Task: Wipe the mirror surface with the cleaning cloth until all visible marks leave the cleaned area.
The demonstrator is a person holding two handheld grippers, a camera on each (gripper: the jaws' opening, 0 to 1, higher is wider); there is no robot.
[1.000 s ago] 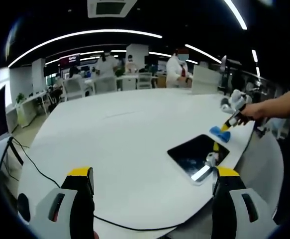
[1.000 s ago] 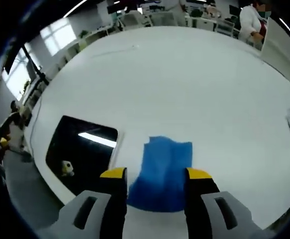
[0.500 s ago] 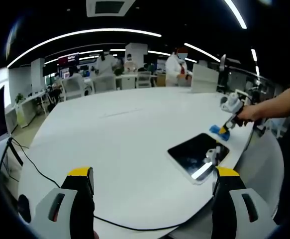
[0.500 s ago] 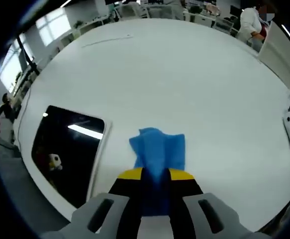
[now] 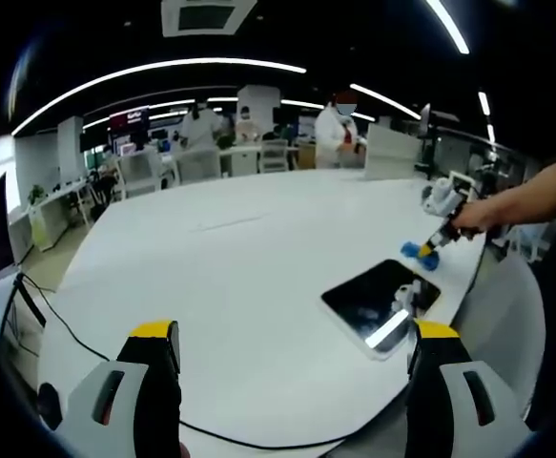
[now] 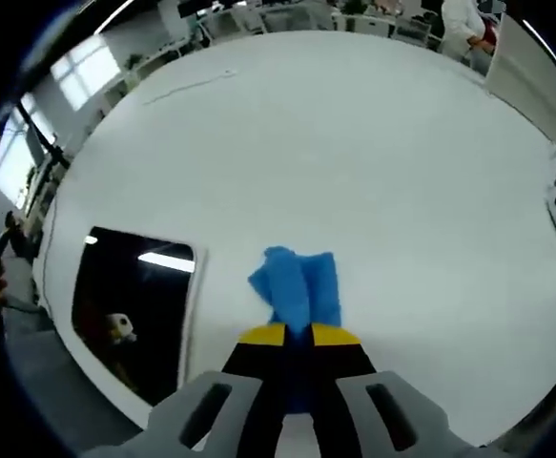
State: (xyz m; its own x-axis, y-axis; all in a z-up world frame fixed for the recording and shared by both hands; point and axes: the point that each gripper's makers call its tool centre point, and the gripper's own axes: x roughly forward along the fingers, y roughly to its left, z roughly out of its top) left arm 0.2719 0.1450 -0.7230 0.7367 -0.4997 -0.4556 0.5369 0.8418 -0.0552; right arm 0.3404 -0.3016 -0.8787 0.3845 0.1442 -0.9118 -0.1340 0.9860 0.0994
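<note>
cloth (image 6: 298,282) now pinched in right gripper (image 6: 298,336), lifted beside mirror (image 6: 130,310).

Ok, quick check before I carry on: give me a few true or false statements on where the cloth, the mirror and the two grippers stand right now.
1. The right gripper is shut on the blue cloth. True.
2. The cloth lies on top of the mirror. False: it is on the white table beside the mirror, clear of the glass.
3. The left gripper is open with nothing between its jaws. True.
4. The mirror stands upright on the table. False: it lies flat near the table edge.
5. The left gripper is pressing on the mirror. False: it sits back from the mirror, which shows ahead of it in the left gripper view.
</note>
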